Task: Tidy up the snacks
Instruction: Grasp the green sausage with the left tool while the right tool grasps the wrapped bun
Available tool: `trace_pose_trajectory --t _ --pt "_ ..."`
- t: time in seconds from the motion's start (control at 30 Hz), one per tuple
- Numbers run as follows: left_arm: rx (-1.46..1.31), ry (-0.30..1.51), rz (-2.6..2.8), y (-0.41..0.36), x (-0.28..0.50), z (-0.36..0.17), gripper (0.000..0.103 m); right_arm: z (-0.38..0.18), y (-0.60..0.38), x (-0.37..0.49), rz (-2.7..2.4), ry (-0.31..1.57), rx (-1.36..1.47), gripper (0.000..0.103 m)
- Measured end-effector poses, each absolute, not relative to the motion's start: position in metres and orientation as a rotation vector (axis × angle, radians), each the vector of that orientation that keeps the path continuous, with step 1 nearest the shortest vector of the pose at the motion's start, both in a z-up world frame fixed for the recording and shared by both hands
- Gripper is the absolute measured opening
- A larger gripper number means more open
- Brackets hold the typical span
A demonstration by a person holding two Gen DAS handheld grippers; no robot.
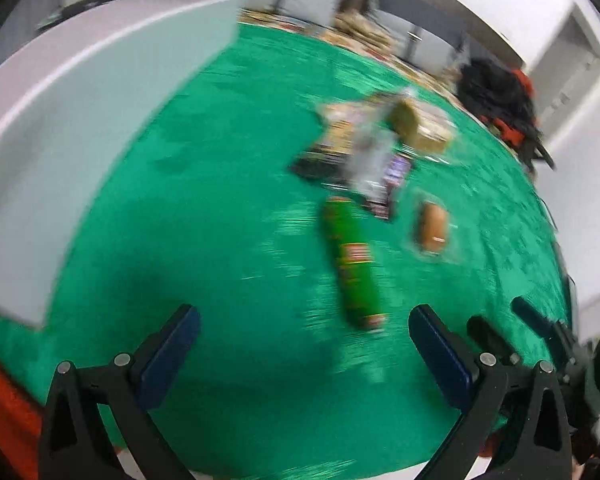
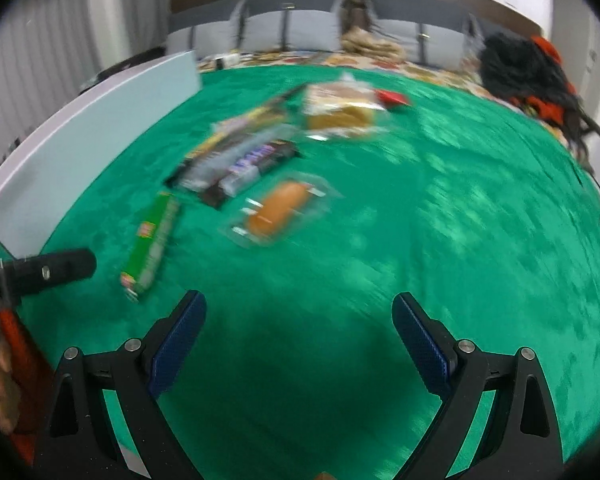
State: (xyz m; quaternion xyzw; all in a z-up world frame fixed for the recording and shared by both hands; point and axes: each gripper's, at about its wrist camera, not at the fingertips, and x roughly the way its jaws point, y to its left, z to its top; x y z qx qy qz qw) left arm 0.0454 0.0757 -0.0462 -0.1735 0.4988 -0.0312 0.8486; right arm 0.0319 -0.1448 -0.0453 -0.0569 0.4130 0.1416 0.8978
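A white box [image 1: 80, 128] with plain, flat walls stands on the green cloth [image 1: 220, 240] at 10 o'clock in both views; its inside is hidden, so what it holds cannot be told. The cloth over the worktop looks soft and plush, with a slight sheen.

The snacks lie loose on the cloth, all outside the box. A long green tube [image 1: 354, 264] with a red label lies alone, nearest the left gripper [image 1: 304, 332]. Just beside it at 1 o'clock is a bun [image 2: 280, 210] in a clear, glossy plastic wrap. Beyond these, dark flat bars [image 2: 256, 158] overlap in a pile, and a clear bag of tan cake [image 2: 340, 114] sits behind them at 12 o'clock. Motion blur hides finer print.

The left gripper's fingers are spread wide with nothing between them. The right gripper [image 2: 300, 320] likewise has its fingers wide and holds nothing. Blue textured pads [image 2: 180, 344] line the black fingers.
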Motion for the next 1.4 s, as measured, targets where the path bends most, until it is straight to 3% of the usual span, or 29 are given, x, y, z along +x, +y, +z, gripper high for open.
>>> trace_pose_trajectory --t 0.13,0.2,0.23,0.33,0.37,0.4,0.7,0.9,0.97,1.03,1.07,1.2,1.4 --pt "-0.193 1.104 -0.038 0.04 0.078 -0.054 0.102 -0.048 -0.172 0.03 0.249 0.865 -0.098 0.096" --pt "-0.163 1.136 0.009 0.037 0.089 -0.063 0.085 -0.047 -0.178 0.032 0.234 0.864 -0.08 0.096" --pt "-0.145 1.137 0.027 0.037 0.091 -0.065 0.085 -0.047 -0.181 0.035 0.225 0.864 -0.071 0.096" --pt "-0.074 1.112 0.029 0.036 0.088 -0.065 0.055 -0.05 -0.185 0.037 0.218 0.872 -0.061 0.096" --pt "-0.069 1.101 0.014 0.037 0.084 -0.063 0.03 -0.051 -0.185 0.037 0.217 0.875 -0.06 0.096" --pt "-0.072 1.102 0.0 0.04 0.083 -0.062 0.023 -0.054 -0.186 0.038 0.215 0.887 -0.056 0.096" --pt "-0.181 1.074 -0.006 0.091 0.061 -0.06 0.023 -0.061 -0.187 0.042 0.182 0.97 -0.036 0.096" --pt "-0.159 1.047 -0.027 0.089 0.059 -0.061 0.023 -0.045 -0.163 0.09 0.263 1.079 0.18 0.093" --pt "-0.157 1.041 -0.036 0.089 0.056 -0.062 0.023 -0.046 -0.148 0.112 0.266 1.112 0.201 0.084" --pt "-0.161 1.035 -0.047 0.092 0.053 -0.062 0.023 -0.048 -0.133 0.135 0.248 1.153 0.184 0.048" --pt "-0.166 1.031 -0.052 0.093 0.051 -0.062 0.023 -0.051 -0.125 0.144 0.24 1.181 0.176 0.049" --pt "-0.154 1.021 -0.054 0.092 0.05 -0.063 0.023 -0.055 -0.101 0.161 0.209 1.222 0.139 0.071" --pt "-0.112 1.028 -0.045 0.088 0.05 -0.063 0.023 -0.059 -0.088 0.153 0.231 1.218 -0.061 0.066"
